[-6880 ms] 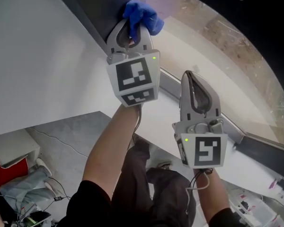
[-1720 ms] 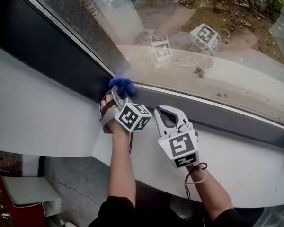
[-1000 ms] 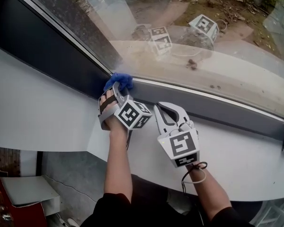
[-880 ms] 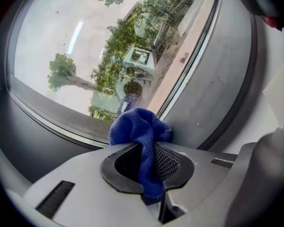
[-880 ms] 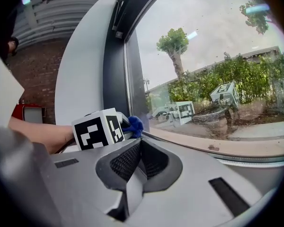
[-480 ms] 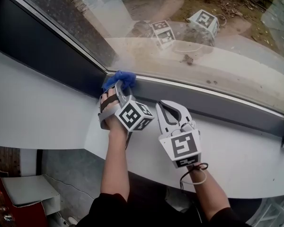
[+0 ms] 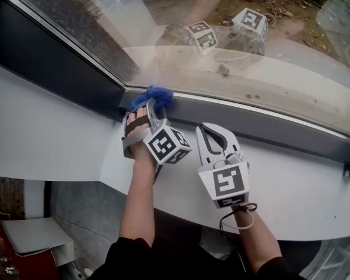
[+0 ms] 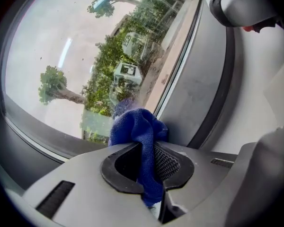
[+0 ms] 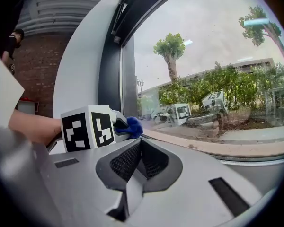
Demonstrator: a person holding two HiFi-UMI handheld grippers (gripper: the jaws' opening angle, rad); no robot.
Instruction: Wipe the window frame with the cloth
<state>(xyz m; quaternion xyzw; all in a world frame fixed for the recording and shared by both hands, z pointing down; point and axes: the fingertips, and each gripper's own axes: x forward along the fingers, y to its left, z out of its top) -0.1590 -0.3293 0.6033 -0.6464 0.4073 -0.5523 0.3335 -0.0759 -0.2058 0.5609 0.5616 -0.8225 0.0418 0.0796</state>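
Window glass (image 7: 233, 39) is filling the upper part of the head view, showing bare ground outside and faint reflections of the two marker cubes. Below it, a dark grey window frame (image 7: 268, 126) is running from the left centre down toward the right edge. A white sill (image 7: 303, 185) is spreading under the frame across the lower half of the picture.

Two bare forearms are reaching up from the bottom edge, each hand holding a gripper. The left gripper (image 7: 149, 107), left of centre, is pointing at the frame near the corner where the bottom rail meets a darker rail running to the upper left. Its jaws are clamping a blue cloth (image 7: 153, 95). The bunched end of the cloth is sticking out past the jaw tips and appears to be pressing on the frame's upper edge, right by the glass. In the left gripper view, the cloth (image 8: 139, 131) is hanging down between the two jaw pads, with the frame (image 8: 199, 89) just behind it.

The right gripper (image 7: 214, 130) is hovering just beside the left one, at centre, over the sill and near the frame. Its jaws are closing together on nothing, as the right gripper view (image 9: 139, 162) is showing.
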